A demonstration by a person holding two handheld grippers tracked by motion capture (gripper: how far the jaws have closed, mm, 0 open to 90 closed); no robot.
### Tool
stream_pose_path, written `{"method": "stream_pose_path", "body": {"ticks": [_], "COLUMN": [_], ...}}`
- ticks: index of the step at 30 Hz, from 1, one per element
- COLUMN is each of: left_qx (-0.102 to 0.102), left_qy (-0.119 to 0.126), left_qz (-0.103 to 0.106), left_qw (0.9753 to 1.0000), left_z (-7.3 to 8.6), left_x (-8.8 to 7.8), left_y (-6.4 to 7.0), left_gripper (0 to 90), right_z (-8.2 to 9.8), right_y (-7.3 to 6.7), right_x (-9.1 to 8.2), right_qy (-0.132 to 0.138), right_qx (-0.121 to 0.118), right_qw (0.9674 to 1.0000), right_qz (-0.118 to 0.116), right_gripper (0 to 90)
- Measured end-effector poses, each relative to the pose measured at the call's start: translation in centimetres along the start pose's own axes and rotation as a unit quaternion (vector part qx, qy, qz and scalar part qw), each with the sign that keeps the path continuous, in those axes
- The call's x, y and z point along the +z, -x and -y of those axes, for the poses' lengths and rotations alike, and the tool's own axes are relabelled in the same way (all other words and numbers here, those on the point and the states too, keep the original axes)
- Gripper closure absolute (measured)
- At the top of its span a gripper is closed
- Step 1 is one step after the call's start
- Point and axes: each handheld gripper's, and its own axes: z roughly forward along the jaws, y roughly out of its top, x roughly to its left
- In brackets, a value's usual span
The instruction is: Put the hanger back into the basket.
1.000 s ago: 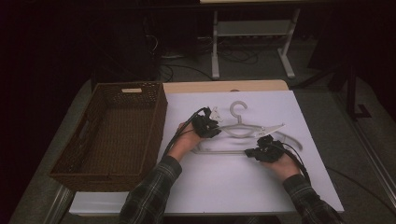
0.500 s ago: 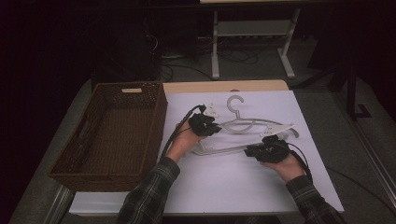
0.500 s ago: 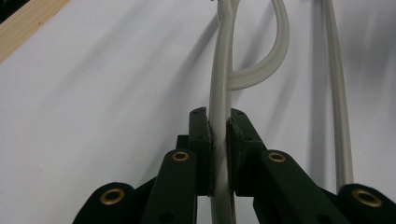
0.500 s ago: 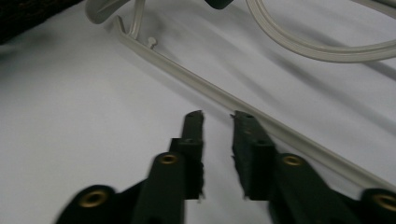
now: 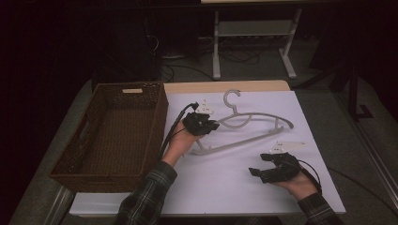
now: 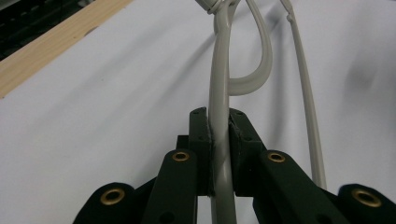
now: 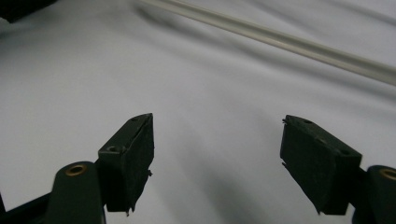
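High view: white hanger (image 5: 244, 129) lies on the white-covered table (image 5: 234, 187), abt mid-width, nearer the far edge, hook toward far edge. Left gripper (image 5: 212, 125) grips hanger's left shoulder; left hand (image 5: 180, 140) comes in from near-left. Wicker basket (image 5: 112, 131) sits at table's left edge, just beside that hand. Right gripper (image 5: 256, 171) w/ right hand (image 5: 295, 180) is near the near-right corner, apart from hanger, jaws pointing left & spread.

Left gripper view: jaws pressed together on the hanger (image 6: 220, 121) bar, pads pinching it from both sides; the bar runs up betw them, 2nd loop & thin lower rod off to the right. Wooden table edge (image 6: 56, 42) at upper left.

Right gripper view: right gripper (image 7: 217, 154) jaws stand wide apart, just been opening, nothing betw them, white cloth below. Hanger rod (image 7: 289, 42) crosses the top, well clear of the fingertips (image 7: 133, 154).
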Motion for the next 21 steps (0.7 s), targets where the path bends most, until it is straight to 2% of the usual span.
{"method": "stream_pose_path", "body": {"ticks": [4, 6, 11, 21], "left_qx": [-0.006, -0.017, -0.026, -0.029], "left_qy": [0.002, 0.003, 0.004, 0.008], "left_qz": [-0.007, -0.015, -0.022, -0.027], "left_qw": [1.0000, 0.9997, 0.9994, 0.9992], "left_z": [-0.3, -0.7, -1.7, -3.8], "left_x": [-0.8, -1.7, -3.2, -6.2], "left_y": [0.2, 0.5, 0.8, 1.1], "left_gripper": [82.2, 82.2, 82.2, 82.2], "right_z": [0.2, 0.1, 0.1, 0.6], "right_y": [-0.3, -0.6, -1.1, -1.7], "right_x": [-0.3, -0.4, -0.9, -1.8], "right_qy": [0.018, 0.027, 0.046, 0.054], "right_qx": [-0.008, -0.015, -0.023, -0.030], "right_qw": [0.9998, 0.9995, 0.9987, 0.9980], "right_qz": [0.001, 0.001, 0.003, 0.012], "right_gripper": [20.1, 17.8, 15.0, 15.0]}}
